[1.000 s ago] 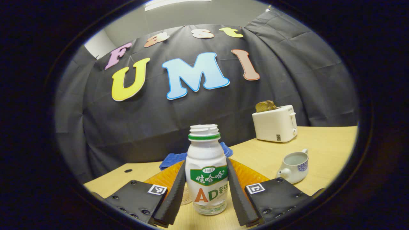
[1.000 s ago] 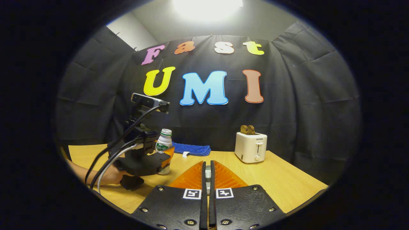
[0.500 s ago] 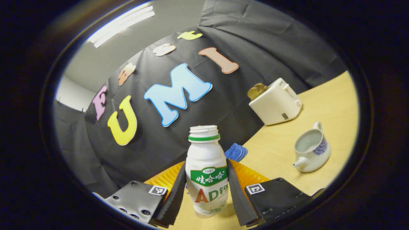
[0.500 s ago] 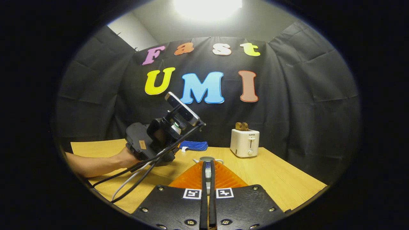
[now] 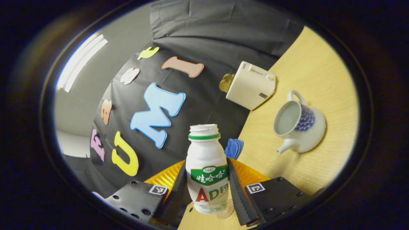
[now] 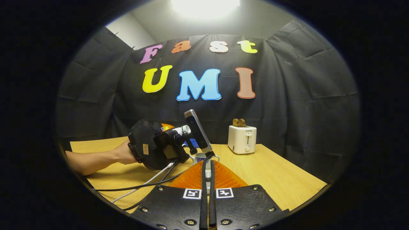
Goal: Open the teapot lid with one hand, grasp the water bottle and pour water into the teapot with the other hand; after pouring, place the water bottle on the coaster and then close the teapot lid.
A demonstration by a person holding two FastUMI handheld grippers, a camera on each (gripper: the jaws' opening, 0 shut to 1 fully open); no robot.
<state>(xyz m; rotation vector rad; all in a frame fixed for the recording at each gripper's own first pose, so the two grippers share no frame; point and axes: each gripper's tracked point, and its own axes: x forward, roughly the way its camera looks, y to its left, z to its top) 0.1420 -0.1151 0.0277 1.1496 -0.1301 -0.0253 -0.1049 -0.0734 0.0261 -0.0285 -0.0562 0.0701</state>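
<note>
In the left gripper view, the small white plastic water bottle [image 5: 207, 169] with a green neck ring, uncapped, is pinched between both fingers of the left gripper [image 5: 207, 195], tipped well over, off the light wooden table [image 5: 322, 73]. Beyond it the white round ceramic teapot [image 5: 298, 123] with a blue pattern stands open, lidless. In the right gripper view, the right gripper [image 6: 207, 188] is pressed together on a small pale piece, too hidden to be named. Farthest stands a white toaster [image 6: 242, 139].

Left gripper view: water bottle [image 5: 206, 166] bottom centre between fingers [image 5: 237, 195]; teapot [image 5: 298, 123] right on counter [image 5: 322, 80]; toaster [image 5: 250, 84] above teapot; cloth [image 5: 234, 148] behind bottle.
</note>
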